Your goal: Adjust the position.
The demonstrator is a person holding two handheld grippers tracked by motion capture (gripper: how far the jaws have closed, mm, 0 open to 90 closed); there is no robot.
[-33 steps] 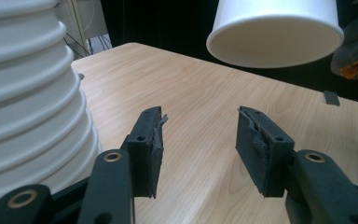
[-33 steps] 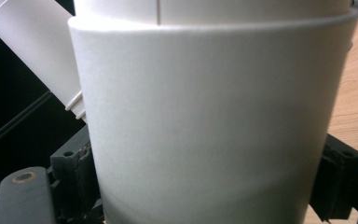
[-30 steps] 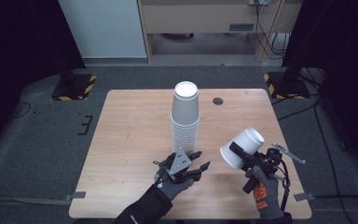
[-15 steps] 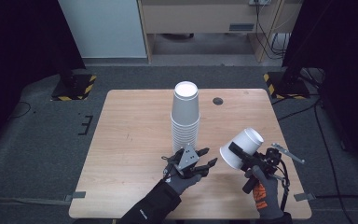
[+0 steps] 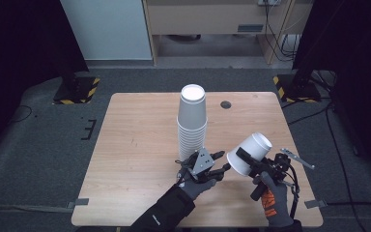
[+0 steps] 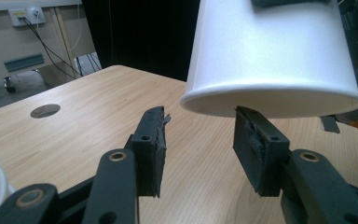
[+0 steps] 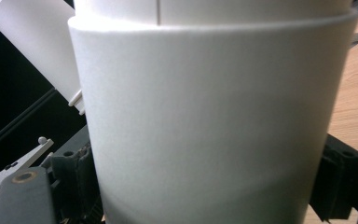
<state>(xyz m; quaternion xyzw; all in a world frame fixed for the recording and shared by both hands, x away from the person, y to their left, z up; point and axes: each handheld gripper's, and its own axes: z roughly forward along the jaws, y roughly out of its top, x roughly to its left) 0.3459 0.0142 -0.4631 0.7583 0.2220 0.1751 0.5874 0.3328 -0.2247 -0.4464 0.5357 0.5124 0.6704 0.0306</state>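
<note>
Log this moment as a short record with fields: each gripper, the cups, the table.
right gripper: shut on a white cup, tilted off the table
left gripper: jaws open, just been closing a little, nothing between them; one pad at the cup's rim
stack: white cups upside down, mid-table
table: wood, with a round hole at the far side

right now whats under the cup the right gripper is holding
Below the held cup's rim are the left gripper's open jaws and bare table. The cup's inside faces away, so anything in it is hidden.
</note>
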